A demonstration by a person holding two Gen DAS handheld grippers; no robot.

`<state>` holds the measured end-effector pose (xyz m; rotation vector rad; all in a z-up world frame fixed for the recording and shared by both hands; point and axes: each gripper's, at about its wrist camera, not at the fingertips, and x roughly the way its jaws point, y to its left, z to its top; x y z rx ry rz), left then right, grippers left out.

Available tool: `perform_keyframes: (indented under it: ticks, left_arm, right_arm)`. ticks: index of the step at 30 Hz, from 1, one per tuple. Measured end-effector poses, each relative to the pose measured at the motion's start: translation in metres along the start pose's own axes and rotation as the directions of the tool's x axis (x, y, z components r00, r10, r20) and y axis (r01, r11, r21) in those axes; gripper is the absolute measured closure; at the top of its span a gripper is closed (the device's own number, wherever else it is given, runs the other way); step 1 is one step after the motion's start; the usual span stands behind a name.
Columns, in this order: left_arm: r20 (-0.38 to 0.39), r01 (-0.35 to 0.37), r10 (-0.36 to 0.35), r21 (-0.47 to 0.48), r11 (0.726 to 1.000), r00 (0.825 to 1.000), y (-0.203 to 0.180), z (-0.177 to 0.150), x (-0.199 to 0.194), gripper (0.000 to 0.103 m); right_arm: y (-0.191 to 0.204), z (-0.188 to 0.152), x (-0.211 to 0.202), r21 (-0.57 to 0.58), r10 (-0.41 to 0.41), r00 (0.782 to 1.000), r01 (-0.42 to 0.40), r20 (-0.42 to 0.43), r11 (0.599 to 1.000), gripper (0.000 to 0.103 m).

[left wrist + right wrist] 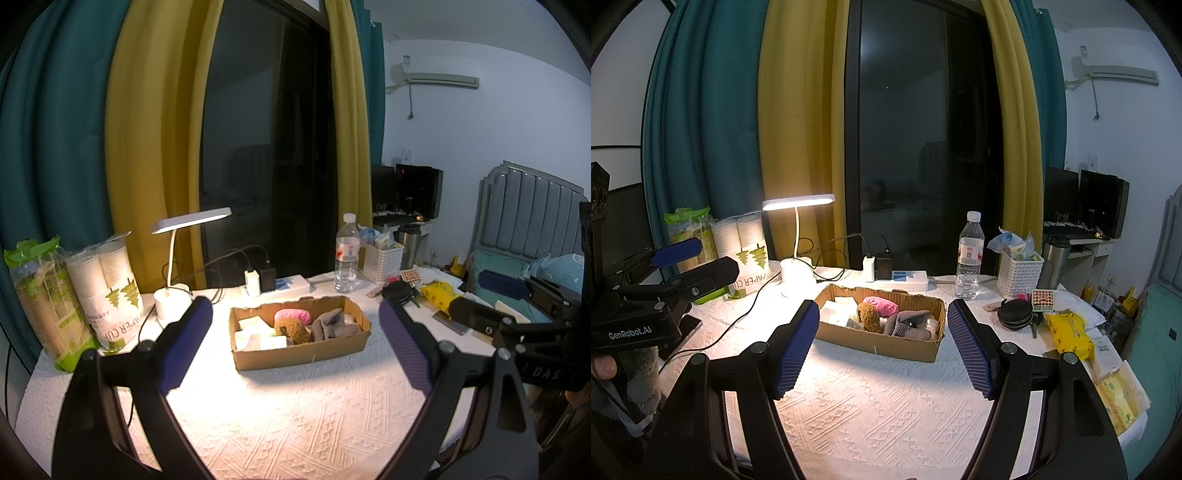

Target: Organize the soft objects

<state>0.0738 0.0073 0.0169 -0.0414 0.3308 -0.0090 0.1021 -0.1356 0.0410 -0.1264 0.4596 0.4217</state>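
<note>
A shallow cardboard box (295,356) sits mid-table and also shows in the right wrist view (886,341). Inside it lie a pink plush (293,315) (882,305), a brown fuzzy toy (293,329) (868,316), grey socks (332,326) (910,325) and white folded pieces (255,334) (836,308). My left gripper (295,343) is open and empty, held above the tablecloth in front of the box. My right gripper (882,347) is open and empty, also in front of the box. Each gripper shows at the edge of the other's view.
A lit desk lamp (796,269), paper cup sleeves (107,288), a power strip (901,278), a water bottle (968,258), a white basket (1019,273), a steel flask (1052,262) and yellow packets (1071,332) ring the box. A bed (532,236) stands at right.
</note>
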Motion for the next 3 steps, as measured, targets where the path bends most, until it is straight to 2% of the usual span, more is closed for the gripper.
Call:
perform_keyframes:
  ticks: [3]
  left_arm:
    - [-0.013, -0.011, 0.011, 0.004, 1.000, 1.000, 0.0013, 0.0006, 0.0067, 0.010]
  right_arm:
    - [-0.0022, 0.0002, 0.0024, -0.002, 0.001, 1.000, -0.001, -0.005, 1.000, 0.028]
